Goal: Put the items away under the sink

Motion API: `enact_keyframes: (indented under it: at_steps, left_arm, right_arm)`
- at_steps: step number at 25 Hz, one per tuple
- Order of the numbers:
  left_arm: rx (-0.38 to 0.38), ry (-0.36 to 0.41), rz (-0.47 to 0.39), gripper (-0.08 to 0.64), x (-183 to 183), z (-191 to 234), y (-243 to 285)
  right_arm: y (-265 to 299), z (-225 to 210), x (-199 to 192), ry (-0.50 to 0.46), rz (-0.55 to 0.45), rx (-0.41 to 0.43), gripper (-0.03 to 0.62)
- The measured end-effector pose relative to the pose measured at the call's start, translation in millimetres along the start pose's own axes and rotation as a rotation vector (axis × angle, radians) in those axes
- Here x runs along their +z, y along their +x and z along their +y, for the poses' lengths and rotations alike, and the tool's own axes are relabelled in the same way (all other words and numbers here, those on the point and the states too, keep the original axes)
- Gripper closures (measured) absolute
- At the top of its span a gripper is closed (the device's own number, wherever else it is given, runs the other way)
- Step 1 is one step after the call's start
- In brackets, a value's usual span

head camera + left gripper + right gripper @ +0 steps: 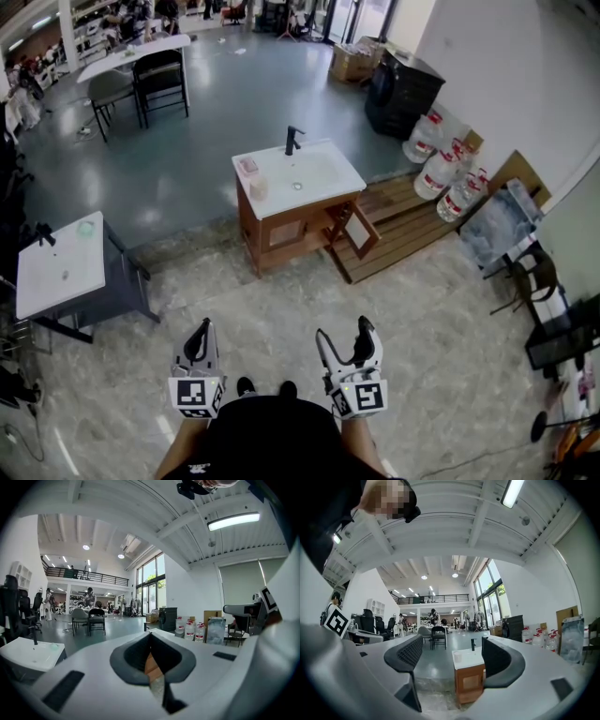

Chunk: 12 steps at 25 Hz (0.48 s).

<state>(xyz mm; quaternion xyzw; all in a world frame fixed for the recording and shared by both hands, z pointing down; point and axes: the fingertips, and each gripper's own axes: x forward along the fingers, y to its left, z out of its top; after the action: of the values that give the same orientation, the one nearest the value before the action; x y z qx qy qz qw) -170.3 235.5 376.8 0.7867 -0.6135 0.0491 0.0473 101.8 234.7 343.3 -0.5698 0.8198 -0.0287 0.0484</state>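
Left gripper (202, 328) clenched, right gripper (344, 330) released, floor (281, 309) open to sink cabinet (281, 232), door (362, 231) seemingly ajar

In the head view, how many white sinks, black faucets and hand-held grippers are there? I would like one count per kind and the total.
White sinks: 2 (white sink on brown wooden cabinet, white sink on grey cabinet)
Black metal faucets: 2 (middle faucet, left faucet)
Grippers: 2 (left gripper, right gripper)
Total: 6
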Motion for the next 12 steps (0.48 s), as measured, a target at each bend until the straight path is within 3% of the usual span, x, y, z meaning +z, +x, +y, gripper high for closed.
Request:
enact_keyframes:
  at_steps: [6, 12]
  left_arm:
    - [-0.011, -0.001, 0.010, 0.552, -1.9, 1.7, 2.7]
    - [-0.019, -0.004, 0.014, 0.552, 0.0, 6.0, 2.6]
  right_arm:
    - [4.3, -0.4, 2.9, 0.024, -0.019, -0.006, 0.139]
    - [5.7, 1.6, 8.6, 0.021, -0.031, -0.012, 0.123]
